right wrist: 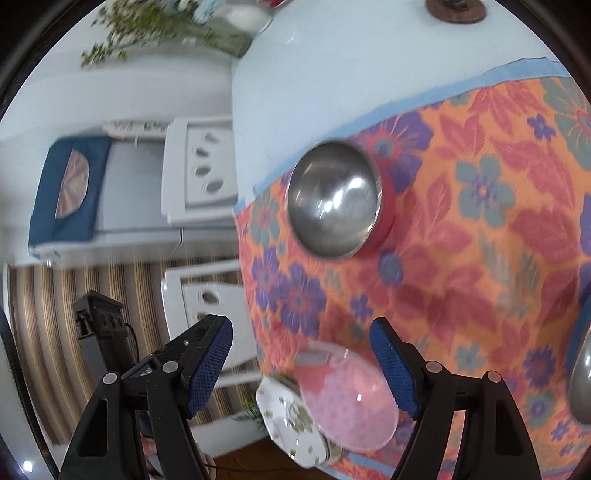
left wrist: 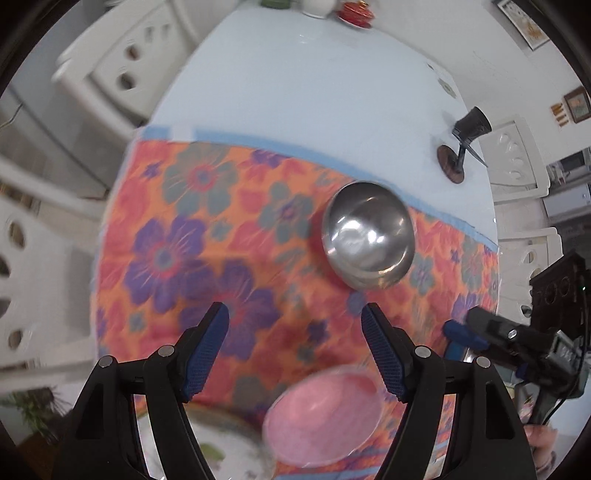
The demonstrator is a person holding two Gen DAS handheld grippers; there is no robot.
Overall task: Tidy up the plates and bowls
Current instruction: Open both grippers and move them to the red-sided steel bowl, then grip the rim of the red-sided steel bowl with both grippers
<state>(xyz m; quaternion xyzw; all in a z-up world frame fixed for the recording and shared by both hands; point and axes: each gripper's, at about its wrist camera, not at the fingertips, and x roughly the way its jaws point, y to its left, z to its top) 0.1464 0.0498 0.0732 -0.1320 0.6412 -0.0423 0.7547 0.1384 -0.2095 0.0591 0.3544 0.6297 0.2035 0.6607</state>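
A: What is shown by the left wrist view that is missed by the right?

B: The other tool is seen there: the right gripper enters from the right edge, its blue fingertips over the floral cloth. A black clip stand is seen on the bare white table at the far right, and a red dish at the far edge.

A: And the right wrist view?

B: The white floral plate is shown clearly at the near edge of the table, with the pink glass bowl resting on it. A second metal rim is glimpsed at the right edge. Chairs and a striped floor are seen to the left.

A: Where are the task's things placed?

B: The steel bowl is set upright on the cloth near its far blue border, well apart from the pink bowl, which is near and blurred in the left view.

A: How are the grippers posed?

B: The left gripper is held above the cloth, fingers spread wide and nothing grasped. The right gripper is likewise spread, its right finger just beside the pink bowl; contact cannot be told
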